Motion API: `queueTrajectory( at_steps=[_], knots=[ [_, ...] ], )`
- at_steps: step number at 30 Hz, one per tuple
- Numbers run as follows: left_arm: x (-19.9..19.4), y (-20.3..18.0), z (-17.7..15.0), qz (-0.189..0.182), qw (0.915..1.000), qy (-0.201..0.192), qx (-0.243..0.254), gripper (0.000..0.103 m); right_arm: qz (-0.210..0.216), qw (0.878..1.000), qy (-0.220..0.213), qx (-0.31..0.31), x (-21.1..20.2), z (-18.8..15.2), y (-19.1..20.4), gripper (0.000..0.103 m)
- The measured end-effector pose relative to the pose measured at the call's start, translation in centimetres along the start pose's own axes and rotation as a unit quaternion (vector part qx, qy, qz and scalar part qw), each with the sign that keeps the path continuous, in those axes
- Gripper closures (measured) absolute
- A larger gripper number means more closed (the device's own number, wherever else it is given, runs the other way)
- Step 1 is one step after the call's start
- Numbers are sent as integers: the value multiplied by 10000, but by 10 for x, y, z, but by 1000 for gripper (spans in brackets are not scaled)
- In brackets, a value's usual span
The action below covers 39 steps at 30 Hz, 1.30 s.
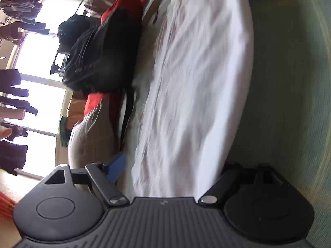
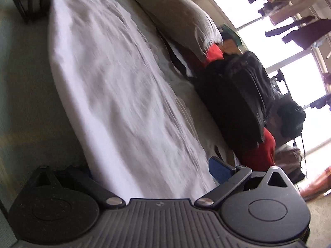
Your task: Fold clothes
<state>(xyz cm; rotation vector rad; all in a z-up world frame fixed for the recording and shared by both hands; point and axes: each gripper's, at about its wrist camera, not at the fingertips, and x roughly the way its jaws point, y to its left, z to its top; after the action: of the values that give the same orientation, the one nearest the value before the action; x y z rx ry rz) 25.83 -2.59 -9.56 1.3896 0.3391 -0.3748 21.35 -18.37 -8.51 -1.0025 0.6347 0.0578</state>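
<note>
A white garment (image 1: 196, 82) lies stretched out and wrinkled on the pale green bed cover (image 1: 289, 103). My left gripper (image 1: 175, 169) stands at one end of it, jaws wide apart. Its blue-padded finger (image 1: 116, 165) is off the cloth's edge, and the dark finger (image 1: 233, 173) is on the other side. The garment's end lies between them and no pad presses on it. From the opposite end, in the right wrist view, the white garment (image 2: 115, 86) also runs between the spread fingers of my right gripper (image 2: 144, 171). Its blue pad (image 2: 219, 169) is clear of the cloth. Both views are blurred.
A black backpack (image 1: 99, 57), red fabric (image 1: 94, 102) and a beige pillow (image 1: 91, 136) line the far side of the bed. Clothes hang before a bright window (image 1: 37, 66). A dark object (image 2: 29, 0) stands at the garment's far end in the right wrist view.
</note>
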Motion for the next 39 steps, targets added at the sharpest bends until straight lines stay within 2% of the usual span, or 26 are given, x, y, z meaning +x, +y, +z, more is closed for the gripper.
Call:
queueTrajectory(
  at_steps=[2, 4, 7, 8, 9, 11, 12, 14, 18, 20, 28, 39],
  knots=[
    [2, -1, -7, 87, 9999, 140, 3, 23, -253, 9994, 247, 36, 2, -16, -8, 1],
    [4, -5, -10, 167, 9995, 228, 108, 28, -348, 9987, 370, 91, 4, -25, -11, 2],
    [4, -25, 3, 223, 9976, 156, 642, 54, -366, 9985, 307, -248, 3, -18, 5, 16],
    [5, -30, 6, 184, 9971, 164, 713, 69, -375, 9980, 252, -439, 2, -14, 12, 26],
    [6, -36, 9, 145, 9967, 171, 784, 84, -379, 9971, 199, -624, 2, -10, 20, 30],
    [7, -42, 9, 99, 9970, 162, 755, 100, -295, 9962, 143, -812, 2, -5, 28, 48],
    [7, -45, 8, 80, 9973, 152, 714, 102, -182, 9967, 147, -781, 3, -5, 27, 53],
    [6, -40, 6, 3, 9984, 131, 554, 102, 83, 9975, 155, -682, 4, -5, 26, 78],
    [3, -20, 3, -213, 9996, 137, 108, 101, 201, 9983, 112, -532, 3, -6, 20, 90],
    [-3, -15, 3, -150, 9998, 114, 81, 101, 220, 9988, 74, -435, 0, -5, 14, 95],
    [-28, -6, 2, -98, 9999, 103, 38, 103, 135, 9996, -80, -234, -21, -2, -1, 97],
    [-78, -15, 2, -58, 9999, 18, 138, 103, 436, 9990, -123, -68, -59, -13, -1, 97]
  ],
)
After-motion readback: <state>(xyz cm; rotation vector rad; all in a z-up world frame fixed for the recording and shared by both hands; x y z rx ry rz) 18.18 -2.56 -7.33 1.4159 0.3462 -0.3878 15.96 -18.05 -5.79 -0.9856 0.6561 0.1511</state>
